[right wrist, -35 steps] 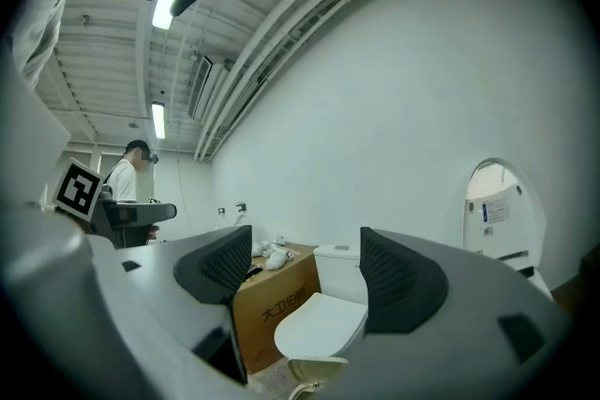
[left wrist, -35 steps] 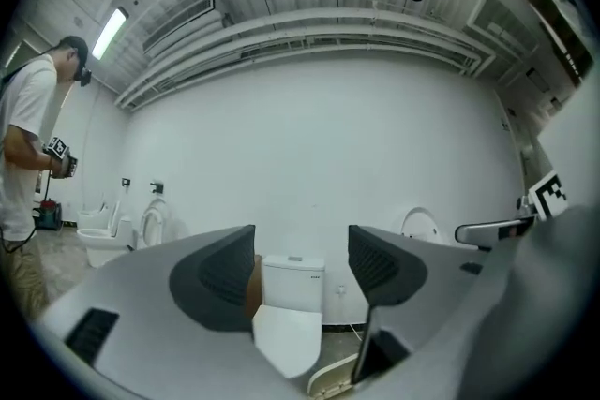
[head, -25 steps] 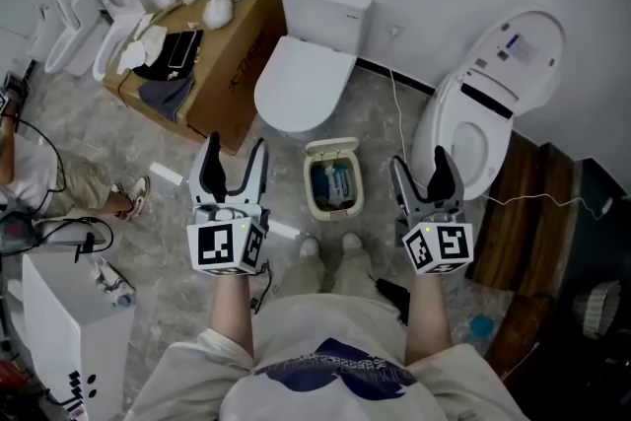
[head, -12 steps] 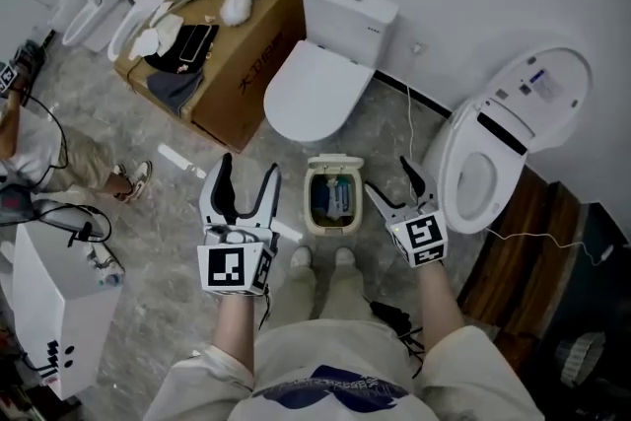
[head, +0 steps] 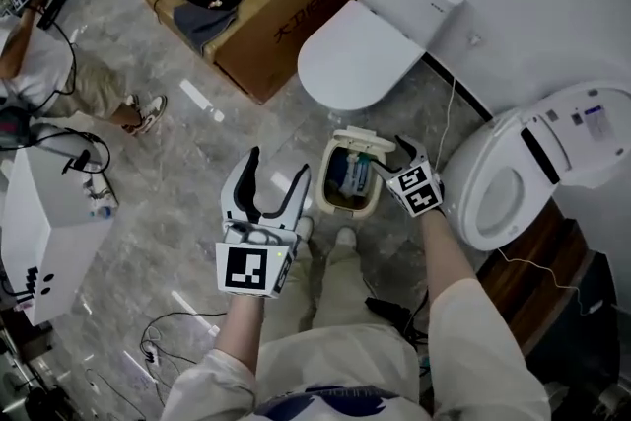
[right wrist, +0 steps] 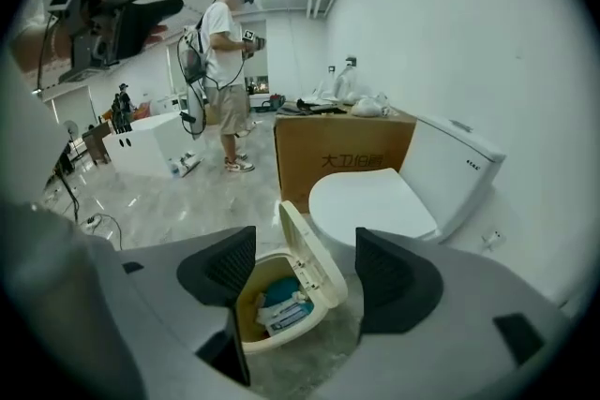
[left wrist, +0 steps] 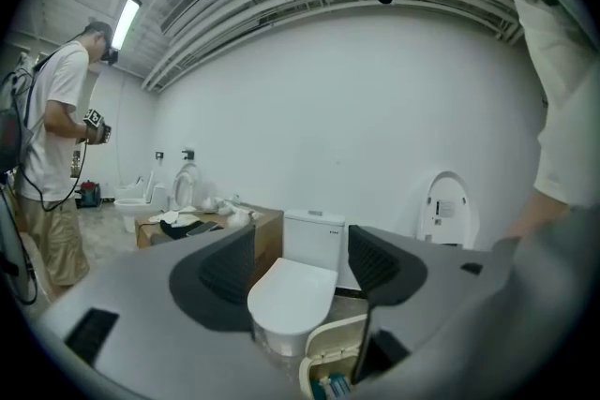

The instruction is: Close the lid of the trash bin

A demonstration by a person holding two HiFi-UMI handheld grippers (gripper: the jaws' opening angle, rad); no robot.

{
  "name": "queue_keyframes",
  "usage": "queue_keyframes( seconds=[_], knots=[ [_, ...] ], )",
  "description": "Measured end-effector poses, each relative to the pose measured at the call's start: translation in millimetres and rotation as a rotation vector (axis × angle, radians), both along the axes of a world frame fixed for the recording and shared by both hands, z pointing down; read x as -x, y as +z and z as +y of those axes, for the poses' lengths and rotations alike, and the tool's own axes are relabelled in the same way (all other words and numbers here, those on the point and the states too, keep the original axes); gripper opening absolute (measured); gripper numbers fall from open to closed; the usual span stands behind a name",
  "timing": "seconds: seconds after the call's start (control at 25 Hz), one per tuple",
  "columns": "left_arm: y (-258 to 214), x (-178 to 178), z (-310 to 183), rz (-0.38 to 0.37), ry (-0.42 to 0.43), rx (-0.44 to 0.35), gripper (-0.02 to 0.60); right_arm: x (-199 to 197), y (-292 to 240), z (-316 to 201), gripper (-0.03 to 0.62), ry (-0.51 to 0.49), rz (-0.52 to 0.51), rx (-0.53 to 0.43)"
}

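On the grey marbled floor [head: 187,173], just near of a closed white ceramic toilet [head: 345,64], stands the small cream plastic trash bin [head: 324,192]. Its hinged cream lid [head: 363,140] is tilted up at the far side, with blue-and-white packaging [right wrist: 281,309] inside. At the bin's right, the right gripper [head: 386,156] reaches down by the lid. Its jaws have just been closing a little yet stand wide; the raised lid shows between them, neither pad pressing it. Left of the bin, the left gripper [head: 277,167] hovers, jaws spread wide with nothing between them. Farther left, a brown cardboard box [head: 286,15] carries dark print reading 大卫伯爵.
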State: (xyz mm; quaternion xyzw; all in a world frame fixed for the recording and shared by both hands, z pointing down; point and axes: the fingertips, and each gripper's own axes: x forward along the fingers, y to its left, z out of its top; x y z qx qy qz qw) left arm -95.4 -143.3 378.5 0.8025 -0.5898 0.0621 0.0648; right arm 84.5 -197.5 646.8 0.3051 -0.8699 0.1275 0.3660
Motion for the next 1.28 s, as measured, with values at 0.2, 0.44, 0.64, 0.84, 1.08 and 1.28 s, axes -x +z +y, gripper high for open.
queue_keyframes(
  seconds=[0.2, 0.44, 0.64, 0.84, 1.08, 1.28],
  knots=[
    [25.1, 18.0, 16.7, -0.017, -0.049, 0.033, 0.296, 9.2, 38.0, -17.5, 0.322, -0.045, 0.066, 0.013],
    [40.3, 43.0, 18.0, -0.018, -0.104, 0.058, 0.295, 22.3, 75.5, -23.6, 0.328, -0.104, 0.125, 0.069],
    [47.1, 54.7, 9.8, -0.018, -0.118, 0.071, 0.295, 30.2, 84.2, -17.8, 0.328, -0.107, 0.141, 0.116],
    [55.3, 62.7, 3.8, -0.008, -0.111, 0.078, 0.295, 31.3, 89.3, 4.0, 0.314, -0.121, 0.138, 0.124],
    [73.2, 67.2, 9.6, 0.006, -0.091, 0.113, 0.295, 35.3, 101.5, 42.7, 0.31, -0.126, 0.127, 0.144],
    [103.2, 67.9, 14.3, 0.01, -0.057, 0.155, 0.295, 39.7, 113.0, 69.2, 0.305, -0.115, 0.114, 0.157]
  ],
)
